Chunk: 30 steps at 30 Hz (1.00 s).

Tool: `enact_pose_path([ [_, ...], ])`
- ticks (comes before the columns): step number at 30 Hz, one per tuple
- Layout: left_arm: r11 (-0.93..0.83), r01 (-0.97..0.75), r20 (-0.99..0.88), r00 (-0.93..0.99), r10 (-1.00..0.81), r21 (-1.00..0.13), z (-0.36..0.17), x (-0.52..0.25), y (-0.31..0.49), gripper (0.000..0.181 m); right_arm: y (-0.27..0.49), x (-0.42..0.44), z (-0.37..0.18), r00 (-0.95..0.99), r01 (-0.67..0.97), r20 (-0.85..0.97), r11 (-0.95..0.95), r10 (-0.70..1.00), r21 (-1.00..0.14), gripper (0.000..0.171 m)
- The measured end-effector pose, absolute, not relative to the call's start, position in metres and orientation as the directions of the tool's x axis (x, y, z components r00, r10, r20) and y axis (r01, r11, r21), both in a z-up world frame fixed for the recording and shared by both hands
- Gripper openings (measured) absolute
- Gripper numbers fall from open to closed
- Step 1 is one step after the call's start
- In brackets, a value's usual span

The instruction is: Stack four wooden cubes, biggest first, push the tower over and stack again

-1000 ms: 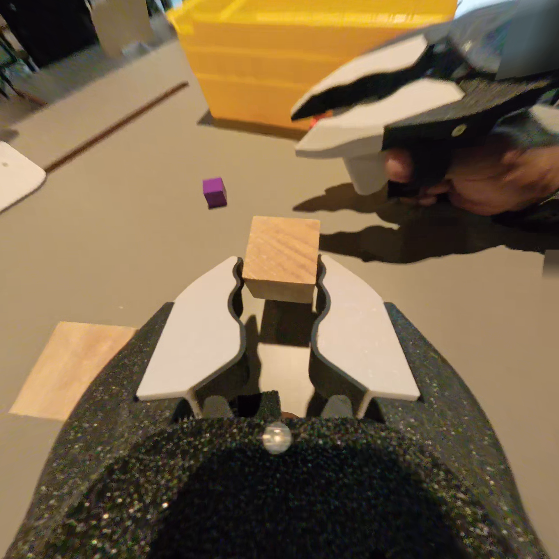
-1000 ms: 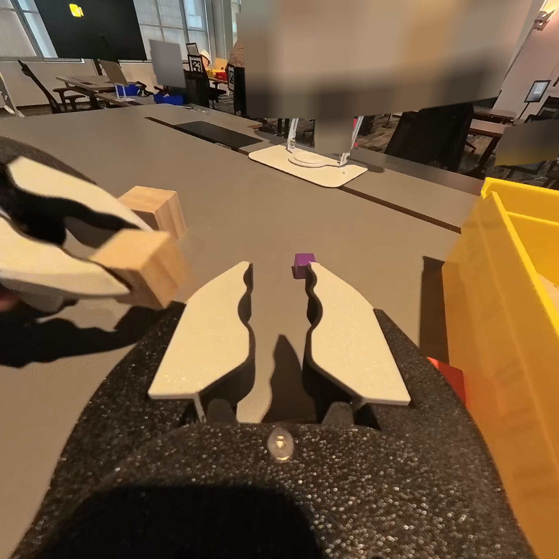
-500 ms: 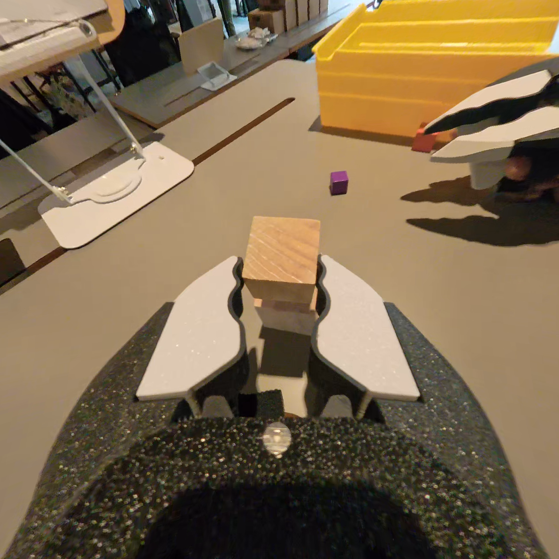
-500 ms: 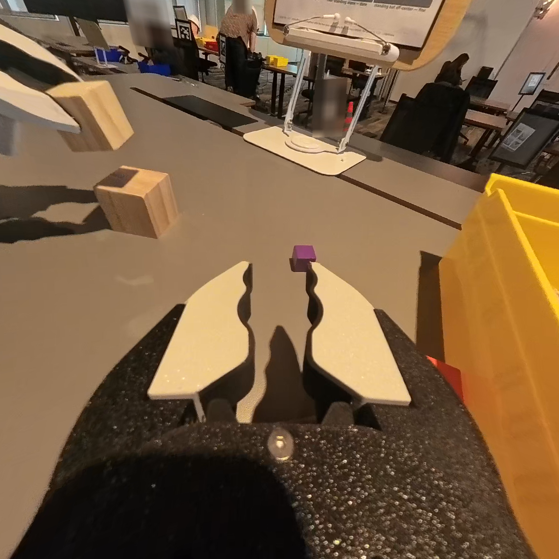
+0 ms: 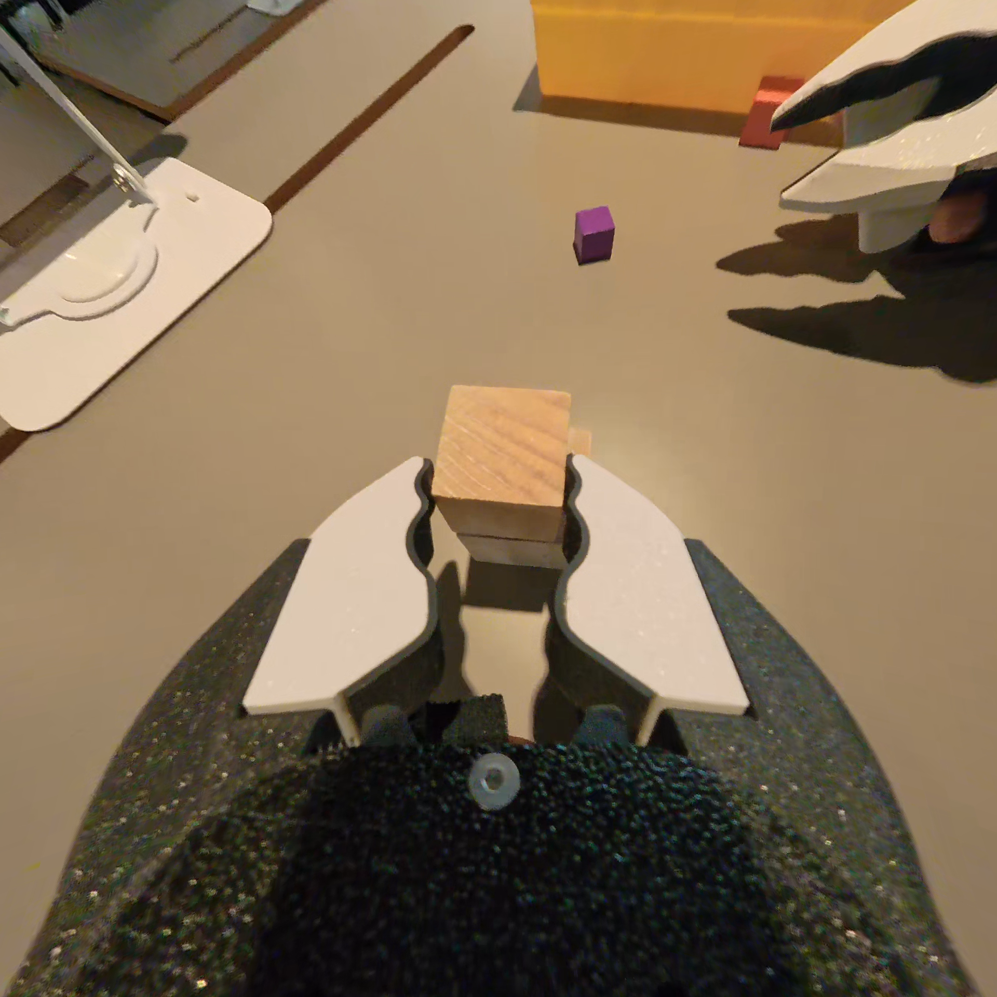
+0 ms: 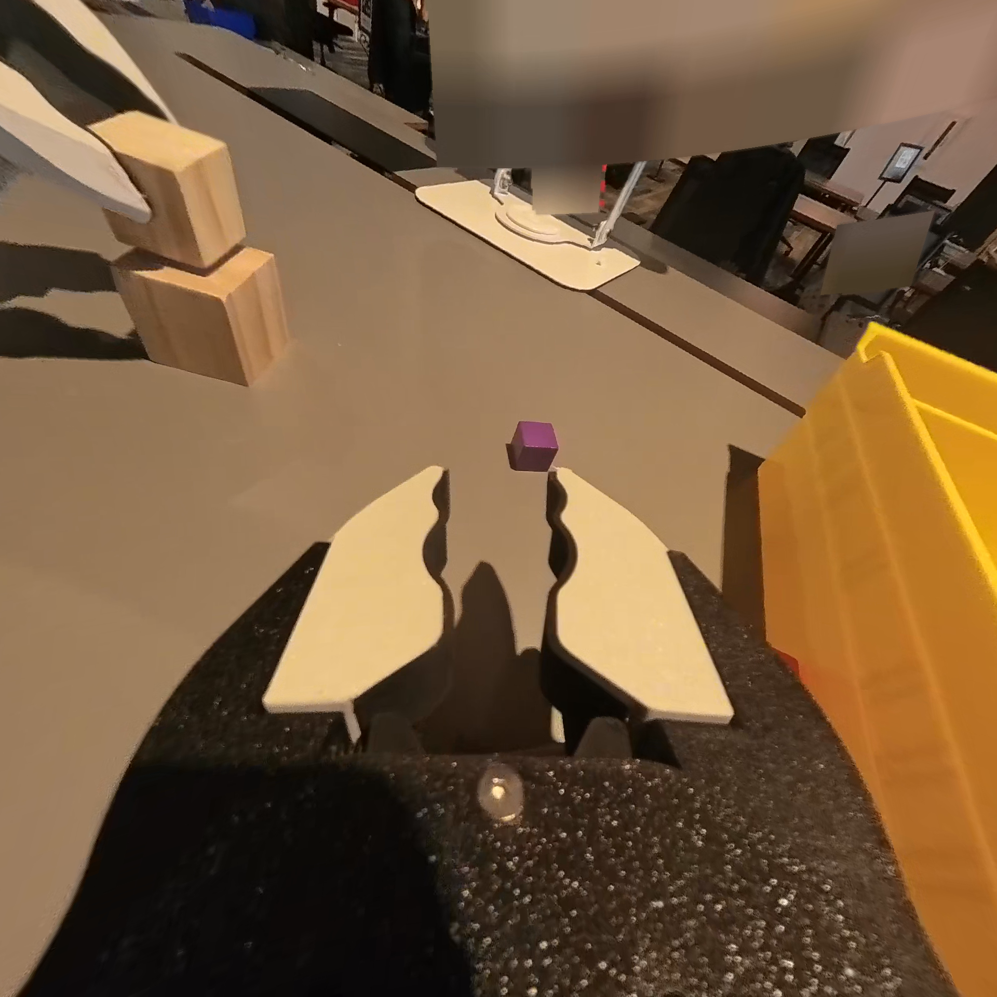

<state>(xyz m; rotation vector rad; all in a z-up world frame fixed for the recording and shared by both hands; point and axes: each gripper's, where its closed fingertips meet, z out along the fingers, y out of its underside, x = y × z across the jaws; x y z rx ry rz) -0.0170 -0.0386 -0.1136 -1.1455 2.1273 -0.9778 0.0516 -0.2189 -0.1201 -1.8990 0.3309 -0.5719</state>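
Observation:
My left gripper (image 5: 499, 469) is shut on a plain wooden cube (image 5: 502, 448), with both pads pressed on its sides. It holds the cube right on top of a bigger wooden cube (image 5: 510, 550) that stands on the grey table (image 5: 323, 377). In the right wrist view the held cube (image 6: 178, 199) sits slightly tilted and at or just above the bigger cube's top (image 6: 210, 318). My right gripper (image 6: 496, 475) is open and empty, low over the table. A small purple cube (image 6: 531, 445) lies just beyond its right fingertip. The purple cube also shows in the left wrist view (image 5: 593, 234).
A yellow bin (image 6: 890, 539) stands close on the right of my right gripper, with a red cube (image 5: 766, 113) at its foot. A white lamp base (image 5: 108, 280) lies at the table's far side. Chairs and desks stand beyond the table.
My left gripper has carried the wooden cube over the bigger cube and lowered it onto or just above its top. My right gripper has stayed open near the purple cube.

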Motion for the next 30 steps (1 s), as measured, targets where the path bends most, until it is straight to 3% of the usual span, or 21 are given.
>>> enact_pose_path([
  [12, 0.274, -0.499, -0.038, -0.433, -0.900, -0.822, -0.1175, -0.0122, -0.0454, 0.045, -0.2191, 0.0521, -0.1203, 0.823, 0.061, 0.277, -0.408, -0.496, -0.911, 0.034],
  [30, 0.290, -0.537, -0.040, -0.428, -0.903, -0.792, -0.1197, -0.0161, -0.0482, 0.045, -0.2197, 0.0506, -0.1178, 0.832, 0.058, 0.258, -0.387, -0.490, -0.920, 0.034],
])
